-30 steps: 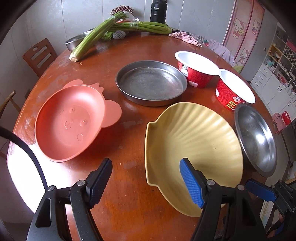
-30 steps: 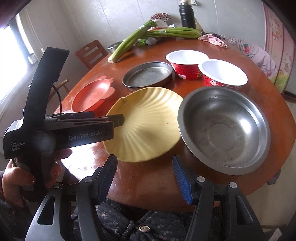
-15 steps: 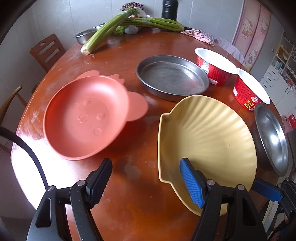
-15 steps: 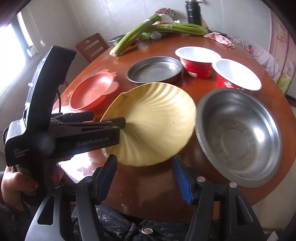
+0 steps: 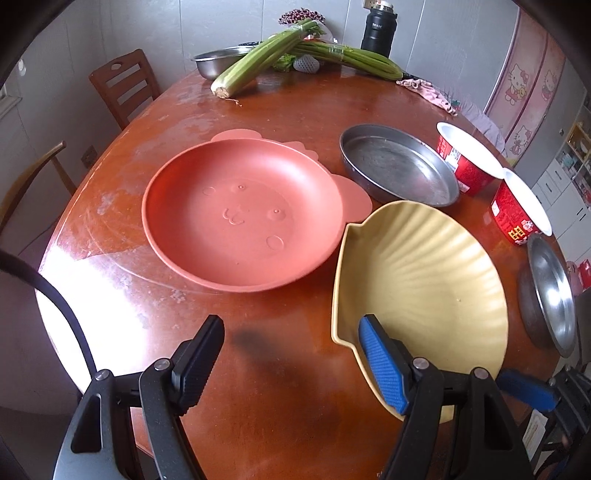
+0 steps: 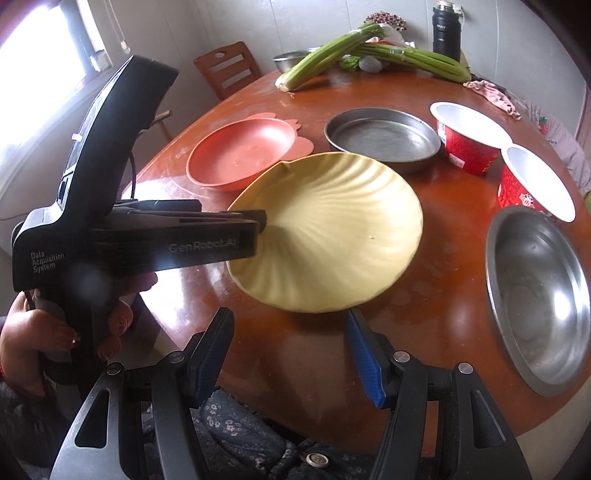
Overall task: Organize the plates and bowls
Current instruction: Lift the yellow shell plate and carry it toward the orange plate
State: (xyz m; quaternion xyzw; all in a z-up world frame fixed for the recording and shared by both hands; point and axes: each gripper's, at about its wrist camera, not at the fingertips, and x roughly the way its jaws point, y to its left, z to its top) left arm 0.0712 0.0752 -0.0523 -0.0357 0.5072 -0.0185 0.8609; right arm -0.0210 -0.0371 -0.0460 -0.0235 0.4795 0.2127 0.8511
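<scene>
R gripper (image 6: pixel 289 315) nearest, over the near edge of the round brown wooden table (image 5: pixel 277 387): jaws apart, nothing btwn them. L gripper (image 5: pixel 290 325) also has jaws apart, not clamped on anything. Its blue-padded finger (image 5: pixel 384 362) lies over the near rim of the yellow shell-shaped plate (image 5: pixel 424 280); can't tell if it touches. A hand (image 6: pixel 55 332) holds the L gripper's handle.

Yellow plate looks tipped, w/ shadow under it, its far-left corner just beside the pink animal-face plastic plate (image 5: pixel 240 214). Wide steel bowl (image 6: pixel 535 295) to the R of the yellow plate, apart from it.

Further back: round flat steel pan (image 5: pixel 399 166), then two red paper bowls w/ white insides (image 5: pixel 465 155), side by side.

Far edge: celery bunches (image 5: pixel 258 62), small steel bowl (image 5: pixel 214 61), black flask (image 5: pixel 376 26), pink cloth (image 5: pixel 428 92).
</scene>
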